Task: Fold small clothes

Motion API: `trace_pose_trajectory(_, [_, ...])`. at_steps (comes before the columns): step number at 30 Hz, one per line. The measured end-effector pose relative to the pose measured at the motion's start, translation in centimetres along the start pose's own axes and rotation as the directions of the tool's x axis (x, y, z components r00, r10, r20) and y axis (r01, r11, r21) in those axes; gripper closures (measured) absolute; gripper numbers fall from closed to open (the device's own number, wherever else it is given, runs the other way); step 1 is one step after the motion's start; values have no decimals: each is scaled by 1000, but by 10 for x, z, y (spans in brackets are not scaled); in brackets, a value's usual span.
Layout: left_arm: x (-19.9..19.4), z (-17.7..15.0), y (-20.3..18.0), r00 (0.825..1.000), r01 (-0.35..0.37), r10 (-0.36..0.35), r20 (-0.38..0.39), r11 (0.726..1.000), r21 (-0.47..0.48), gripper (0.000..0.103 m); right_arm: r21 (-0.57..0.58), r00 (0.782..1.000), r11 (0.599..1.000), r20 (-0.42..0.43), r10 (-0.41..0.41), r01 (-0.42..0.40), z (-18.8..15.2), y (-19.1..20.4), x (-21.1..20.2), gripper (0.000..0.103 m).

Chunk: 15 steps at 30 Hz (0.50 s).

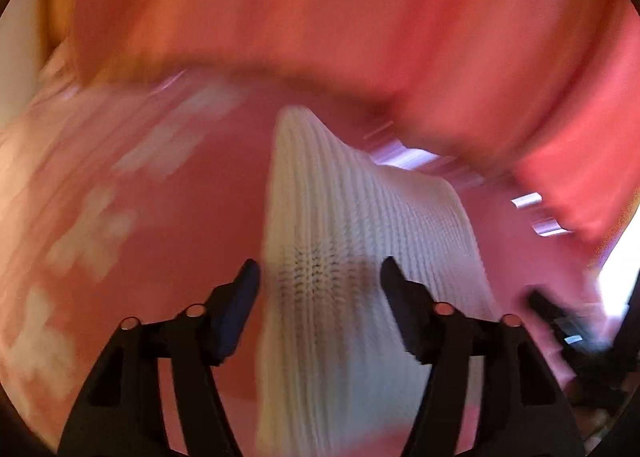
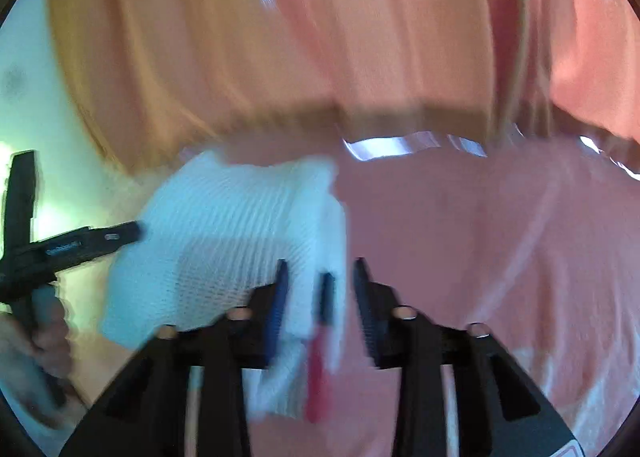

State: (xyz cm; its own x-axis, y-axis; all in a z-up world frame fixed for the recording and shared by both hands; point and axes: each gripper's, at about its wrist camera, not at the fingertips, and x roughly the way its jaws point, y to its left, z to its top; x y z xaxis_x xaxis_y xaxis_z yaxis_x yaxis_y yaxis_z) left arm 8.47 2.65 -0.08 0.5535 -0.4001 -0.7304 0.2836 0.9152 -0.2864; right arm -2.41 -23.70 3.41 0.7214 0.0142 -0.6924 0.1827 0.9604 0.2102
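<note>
- Black fingers of the left gripper (image 1: 320,277) stand wide apart in the left wrist view, with the white knitted garment (image 1: 344,241) between them; neither pad visibly presses the knit.
- White ribbed fabric rises in a peaked fold ahead of the left fingers and runs down past the lower edge of the frame.
- Pink bedsheet (image 1: 192,217) lies beneath the garment; pale printed patches show at its left side.
- Pink-orange curtain-like fabric (image 1: 360,17) fills the upper part of the left wrist view, heavily blurred.
- Right gripper (image 2: 320,281), in the right wrist view, has a bunched edge of the garment (image 2: 224,225) between its fingers; motion blur doubles the finger outlines, so I cannot tell whether they are clamped.
- Garment body spreads to the left of the right fingers, over the bedsheet (image 2: 480,257).
- Left gripper (image 2: 72,245) appears at the far left of the right wrist view, its tip just beside the garment's left edge.
</note>
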Motion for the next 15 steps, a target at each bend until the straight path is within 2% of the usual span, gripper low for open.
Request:
trace_pose_trajectory(1, [11,-7,14,998,7,-11,-64,998,-67,49,18,999,999,-10,35,-35,-5,-1,2,92])
trace_pose_trajectory(3, [8,-9,21,995,60,-68,-73,992,-109,49,27,994,993,9,112,-112,-7,10,-5,93])
trace_pose_trajectory(4, [3,-8,19,997,56,-61,-50,995,-87,48,-4,991,991,22,132,-132,-6,20,-10,94])
trace_pose_trajectory(6, [-15,-10,6,999,1,-1,38,1000,11,48,-86,986,983,37,164,-160,-2,44,-16,95])
trace_pose_trajectory(8, [-18,-9,-2,998,-14,10,63,998,63,47,-122,983,976,19,184,-180,2,59,-9,96])
trace_pose_trajectory(10, [-11,-12,-10,998,-20,15,56,996,90,47,-126,985,978,-64,159,-166,-7,59,15,99])
trace_pose_trajectory(12, [5,-22,-16,999,-43,42,11,991,125,47,-119,983,988,-166,75,-95,-21,44,48,103])
trace_pose_trajectory(13, [15,-29,-19,998,-65,68,-16,987,147,47,-94,978,990,-192,82,-101,-26,35,55,103])
trace_pose_trajectory(14, [13,-34,-16,996,-83,89,-27,983,166,43,-31,974,989,-184,136,-144,-28,24,55,103])
trace_pose_trajectory(15, [17,-41,-15,993,-111,116,-18,977,183,41,-22,972,989,-190,141,-148,-26,26,55,103])
